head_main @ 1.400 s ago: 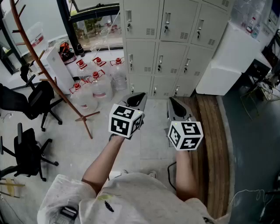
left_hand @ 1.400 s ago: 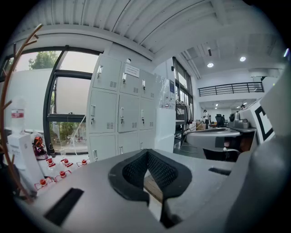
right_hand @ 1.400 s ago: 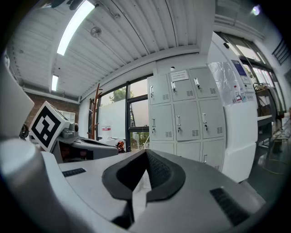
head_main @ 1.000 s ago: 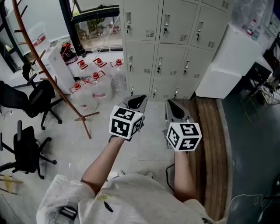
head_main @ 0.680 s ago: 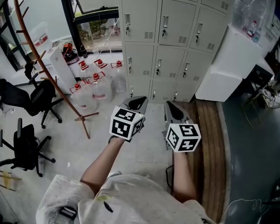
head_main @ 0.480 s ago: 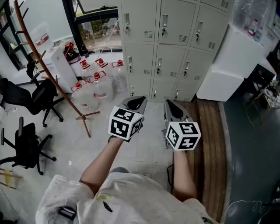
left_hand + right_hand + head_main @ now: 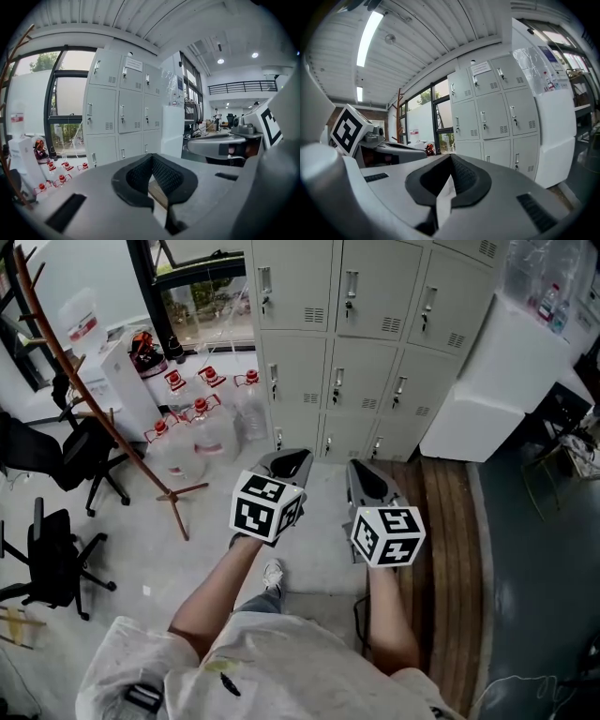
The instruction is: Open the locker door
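Nearest me, the person has both forearms stretched out front, one tool per hand, each w/ a marker cube on top, so 2 tools and 2 cubes. The left tool (image 7: 298, 457) has its jaws pressed together w/ nothing btwn them. The right tool (image 7: 355, 466) is the same, pads tight against each other and empty. Both point toward the far wall, side by side and near each other but not touching. Below them is bare pale floor (image 7: 319, 549), w/ a wooden strip (image 7: 450, 521) along the right. Off to the left are 2 black office chairs (image 7: 52, 559), a brown coat stand (image 7: 94, 395), then red-capped water jugs (image 7: 202, 427), 5 as far as I can count. At the back, well apart from both tools, stands the locker bank (image 7: 361, 371): 9 doors in 3 rows of 3, all closed, each w/ a small handle (image 7: 336, 387) near its left edge. A big white box (image 7: 492, 390) sits just beside it on the right. I'd say this is the approach step, w/ no door touched yet and no telling which door is meant. Nxt move prob calls for closing the gap, spreading one tool's jaws, nipping a handle and pulling the door outward.
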